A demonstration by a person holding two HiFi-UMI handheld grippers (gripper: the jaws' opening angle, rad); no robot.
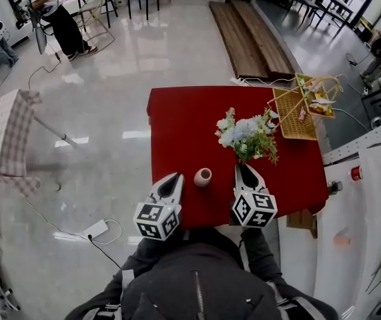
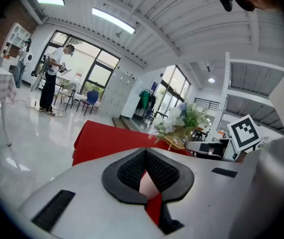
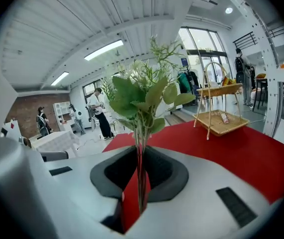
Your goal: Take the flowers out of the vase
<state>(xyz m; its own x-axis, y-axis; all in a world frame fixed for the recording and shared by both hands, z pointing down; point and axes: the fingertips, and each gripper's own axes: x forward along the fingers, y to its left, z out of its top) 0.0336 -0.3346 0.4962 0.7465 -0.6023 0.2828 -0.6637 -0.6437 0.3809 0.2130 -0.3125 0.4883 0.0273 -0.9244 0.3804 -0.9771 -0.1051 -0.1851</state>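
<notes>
A small pale pink vase stands upright near the front edge of the red table. A bunch of white and pale blue flowers with green leaves is out of the vase and to its right. My right gripper is shut on the stems, which run up between its pads to the leaves. My left gripper is just left of the vase, apart from it, its jaws together. A pink patch of the vase shows through the gap behind the tips.
A wicker basket with a hoop handle stands at the table's far right corner. White shelving runs along the right of the table. A checked-cloth table stands on the left, and a person is far across the shiny floor.
</notes>
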